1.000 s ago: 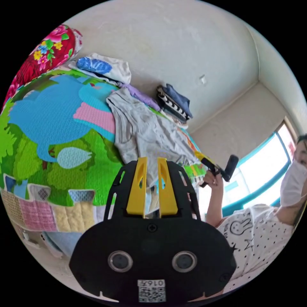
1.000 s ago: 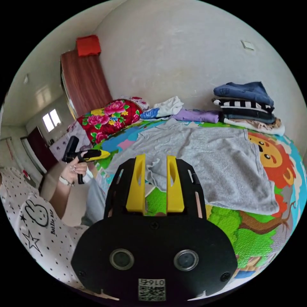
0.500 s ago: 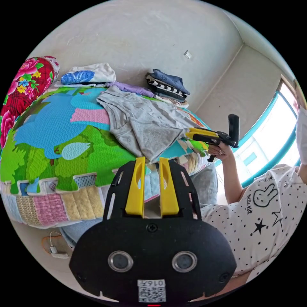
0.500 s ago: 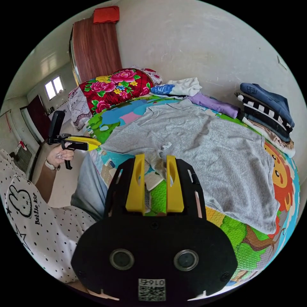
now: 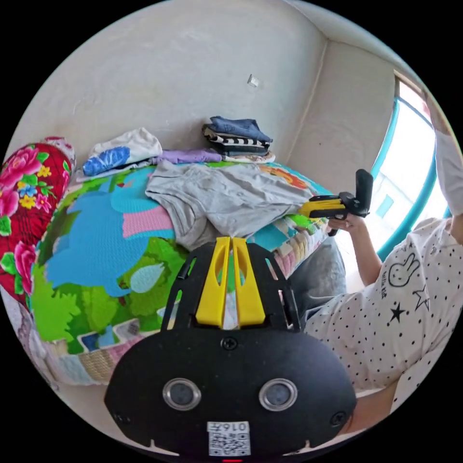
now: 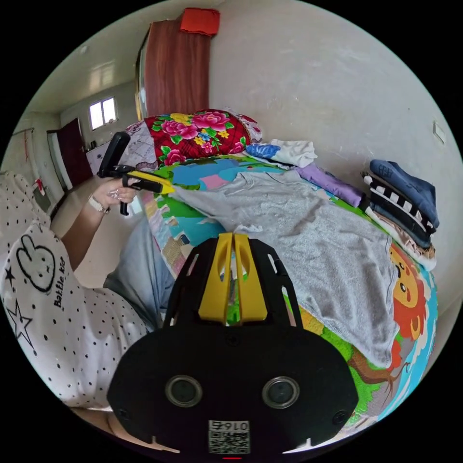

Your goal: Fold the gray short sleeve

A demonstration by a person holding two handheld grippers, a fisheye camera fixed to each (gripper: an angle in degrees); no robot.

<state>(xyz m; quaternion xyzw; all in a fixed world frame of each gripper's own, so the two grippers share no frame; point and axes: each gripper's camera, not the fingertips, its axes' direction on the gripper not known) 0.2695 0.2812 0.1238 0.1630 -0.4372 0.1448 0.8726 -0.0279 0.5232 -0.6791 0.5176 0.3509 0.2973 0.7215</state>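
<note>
Both your grippers have their yellow fingers pinched together at the tips. The left gripper (image 5: 232, 239) and right gripper (image 6: 234, 235) are each held out at arm's length, a hand (image 6: 112, 193) wrapped round the left one's trigger grip.

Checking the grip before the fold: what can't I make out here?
- Left gripper view: whether the left claw actually pinches the gray shirt; its own shut jaws cover the hem.
- Right gripper view: the same for the right claw.
- Both views: the shirt's underside, lying against the mat.
</note>
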